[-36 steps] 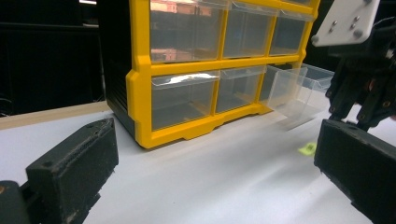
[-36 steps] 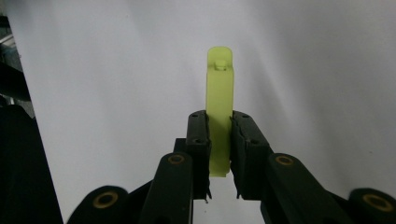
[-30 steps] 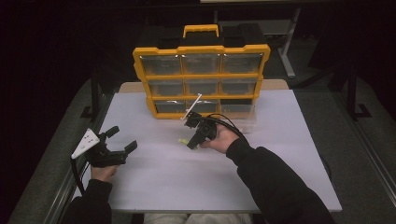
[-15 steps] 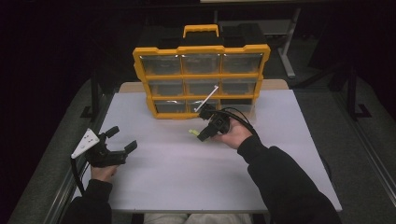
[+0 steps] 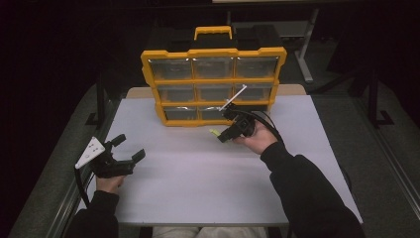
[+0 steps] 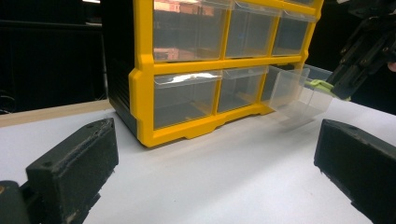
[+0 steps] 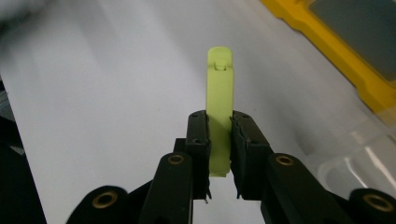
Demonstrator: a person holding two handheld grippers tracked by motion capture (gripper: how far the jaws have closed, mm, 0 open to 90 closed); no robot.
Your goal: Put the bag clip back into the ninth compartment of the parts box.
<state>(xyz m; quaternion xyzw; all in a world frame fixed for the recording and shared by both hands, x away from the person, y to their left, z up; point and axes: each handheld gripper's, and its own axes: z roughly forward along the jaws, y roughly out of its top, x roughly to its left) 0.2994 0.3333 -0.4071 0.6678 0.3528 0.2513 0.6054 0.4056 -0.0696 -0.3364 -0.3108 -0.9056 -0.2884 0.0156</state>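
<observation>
We cannot tell what the organizer's [image 5: 213,82] drawers hold in the high view, their fronts being dim and glary; the right gripper view cuts the pulled-out clear drawer [image 7: 359,170] at its edge; the green clip's [image 7: 219,116] lower end sits hidden between the right gripper's [image 7: 219,156] jaws.

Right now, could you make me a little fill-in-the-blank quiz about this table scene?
1. The right gripper is shut on a small flat ____-coloured plastic piece.
2. The yellow-framed plastic organiser with clear drawers has a handle on its ____.
3. One clear drawer in the bottom row is pulled ____.
4. The left gripper has its jaws ____.

Missing words: lime-green; top; out; open
</observation>
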